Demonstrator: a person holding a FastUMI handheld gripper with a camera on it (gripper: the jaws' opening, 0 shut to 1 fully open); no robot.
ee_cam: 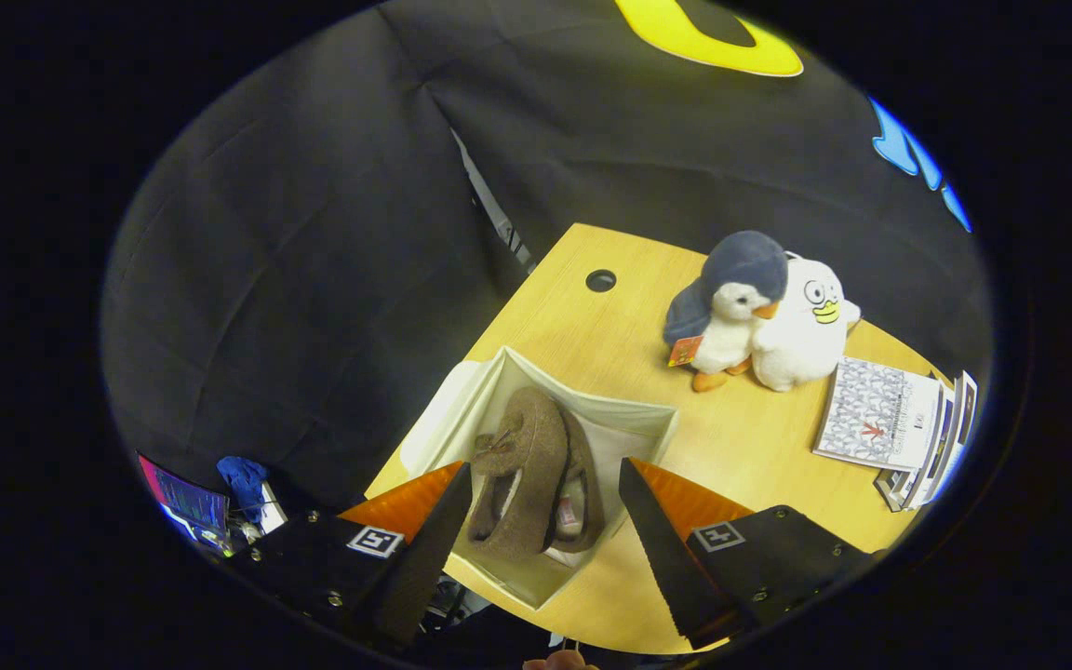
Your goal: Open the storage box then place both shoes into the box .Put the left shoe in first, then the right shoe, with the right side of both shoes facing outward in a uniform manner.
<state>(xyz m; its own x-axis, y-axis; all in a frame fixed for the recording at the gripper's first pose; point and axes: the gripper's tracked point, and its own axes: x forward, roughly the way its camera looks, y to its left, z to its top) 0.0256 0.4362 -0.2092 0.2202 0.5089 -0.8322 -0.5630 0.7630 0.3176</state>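
Note:
A white storage box (634,414) stands open on the wooden table, its lid (438,419) folded back over the table's edge. Two brown fuzzy shoes lie on their sides inside it: one shoe (522,475) in front with a small bow on top, the other shoe (582,489) tucked close behind it. My gripper (545,470) hovers above the box, open, with nothing between its fingers. The shoes show in the gap between the two fingers, well below them.
On the wooden table (750,447) beyond the box stand two plush toys, a grey penguin (731,307) and a white duck (806,326). A stack of booklets (899,419) lies next to them. A round cable hole (600,280) sits near the far edge.

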